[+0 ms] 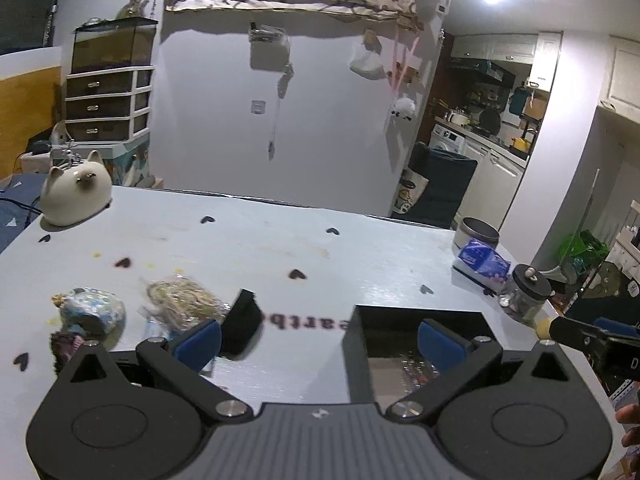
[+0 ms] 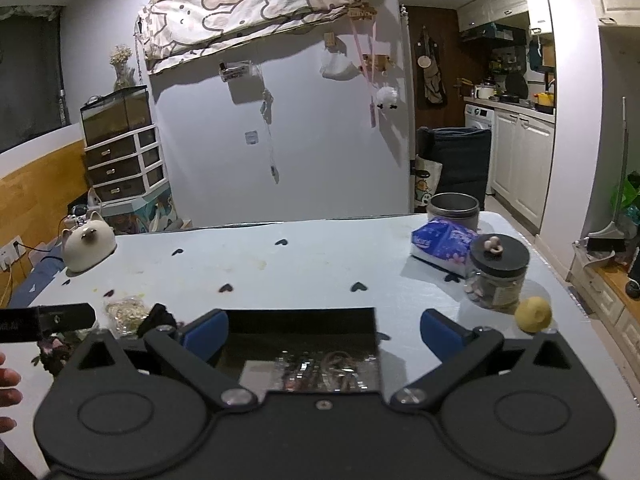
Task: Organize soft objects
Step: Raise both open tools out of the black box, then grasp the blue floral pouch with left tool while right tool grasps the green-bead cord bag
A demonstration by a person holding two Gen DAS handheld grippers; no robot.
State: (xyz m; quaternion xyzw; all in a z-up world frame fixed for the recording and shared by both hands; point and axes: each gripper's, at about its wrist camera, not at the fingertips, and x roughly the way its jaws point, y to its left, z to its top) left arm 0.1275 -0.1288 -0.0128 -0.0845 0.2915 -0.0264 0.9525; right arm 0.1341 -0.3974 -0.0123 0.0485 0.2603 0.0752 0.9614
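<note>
A black open box (image 1: 420, 356) with shiny items inside sits on the pale blue table; it also shows in the right wrist view (image 2: 304, 356). My left gripper (image 1: 320, 340) is open and empty, its right finger over the box. A black soft piece (image 1: 240, 328) lies just beyond its left finger. A bagged beige bundle (image 1: 182, 298), a blue-white bundle (image 1: 92, 312) and a purple piece (image 1: 64, 348) lie at the left. My right gripper (image 2: 324, 334) is open and empty above the box. A yellow ball (image 2: 533, 314) lies at the right.
A cream cat-shaped pot (image 1: 76, 192) stands far left. A metal tin (image 2: 453, 210), a blue tissue pack (image 2: 442, 246) and a black-lidded glass jar (image 2: 498, 276) stand at the right edge. The table (image 1: 280, 248) has small dark heart prints.
</note>
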